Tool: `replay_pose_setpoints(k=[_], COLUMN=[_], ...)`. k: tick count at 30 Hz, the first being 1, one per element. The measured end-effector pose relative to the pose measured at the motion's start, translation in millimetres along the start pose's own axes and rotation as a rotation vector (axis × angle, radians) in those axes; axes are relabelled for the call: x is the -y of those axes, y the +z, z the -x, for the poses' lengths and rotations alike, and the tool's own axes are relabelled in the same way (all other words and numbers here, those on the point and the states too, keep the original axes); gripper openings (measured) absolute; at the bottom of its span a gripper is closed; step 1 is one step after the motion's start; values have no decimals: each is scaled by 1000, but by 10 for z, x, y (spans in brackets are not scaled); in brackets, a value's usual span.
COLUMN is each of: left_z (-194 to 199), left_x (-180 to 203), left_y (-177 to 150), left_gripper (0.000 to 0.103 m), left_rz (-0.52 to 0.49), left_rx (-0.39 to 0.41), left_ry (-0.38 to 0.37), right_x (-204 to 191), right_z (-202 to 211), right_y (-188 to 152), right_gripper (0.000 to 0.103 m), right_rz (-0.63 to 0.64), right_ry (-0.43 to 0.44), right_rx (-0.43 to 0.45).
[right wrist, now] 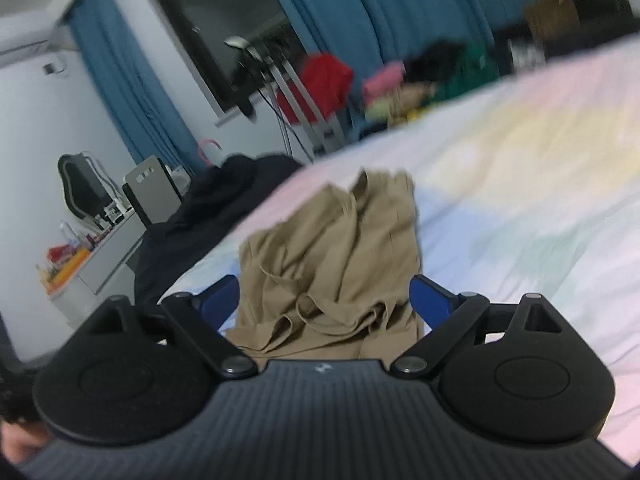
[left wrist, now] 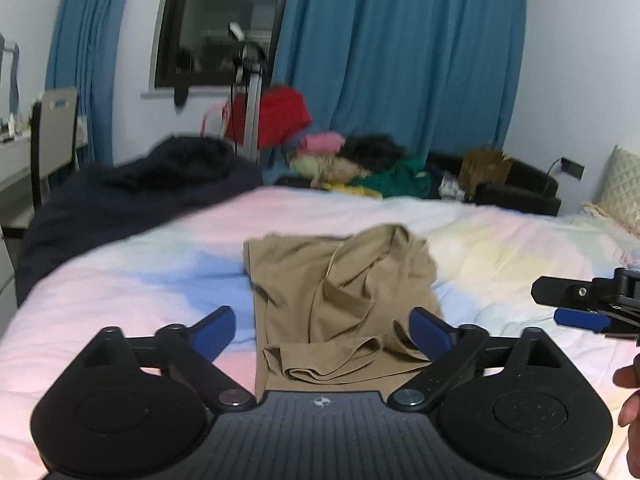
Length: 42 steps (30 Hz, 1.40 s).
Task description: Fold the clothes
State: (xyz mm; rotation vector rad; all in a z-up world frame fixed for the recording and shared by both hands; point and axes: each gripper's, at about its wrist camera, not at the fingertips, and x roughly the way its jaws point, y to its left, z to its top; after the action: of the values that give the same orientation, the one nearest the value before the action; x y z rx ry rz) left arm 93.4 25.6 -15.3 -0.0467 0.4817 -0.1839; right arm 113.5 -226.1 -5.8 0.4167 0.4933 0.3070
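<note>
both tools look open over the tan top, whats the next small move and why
Probably bring the left tool down onto the rumpled near edge of the tan top and pinch it to smooth the fold. Both it and the right tool stand open and empty, and the top lies bunched on the pastel bedsheet, straps loose.

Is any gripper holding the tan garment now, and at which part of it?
Nothing is held. The left gripper and right gripper both stand open, and the tan garment lies loose on the bed.
</note>
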Motion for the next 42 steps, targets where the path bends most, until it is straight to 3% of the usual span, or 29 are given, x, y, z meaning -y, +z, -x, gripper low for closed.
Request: replay_pose_setpoints(k=[7, 12, 20, 25, 31, 35, 42], left_z=[538, 692, 511, 280, 189, 57, -223], left_x=[85, 103, 60, 147, 207, 117, -320], left_y=[-117, -215, -292, -435, -494, -498, -632], left_gripper=[101, 101, 101, 101, 101, 101, 101], left_rz=[3, -5, 4, -25, -59, 7, 357], left_rx=[55, 88, 50, -38, -57, -157, -425], left_ry=[-11, 20, 25, 17, 25, 2, -125], right_x=[-139, -163, -213, -189, -153, -166, -152], right_z=[456, 540, 401, 371, 313, 306, 283], right_y=[-118, -267, -332, -322, -335, -352, -376], right_gripper=[93, 93, 93, 93, 93, 93, 93], right_rz=[69, 96, 203, 193, 187, 195, 199], right_ry=[-59, -95, -162, -175, -190, -202, -223], right_rx=[99, 111, 136, 143, 136, 138, 132])
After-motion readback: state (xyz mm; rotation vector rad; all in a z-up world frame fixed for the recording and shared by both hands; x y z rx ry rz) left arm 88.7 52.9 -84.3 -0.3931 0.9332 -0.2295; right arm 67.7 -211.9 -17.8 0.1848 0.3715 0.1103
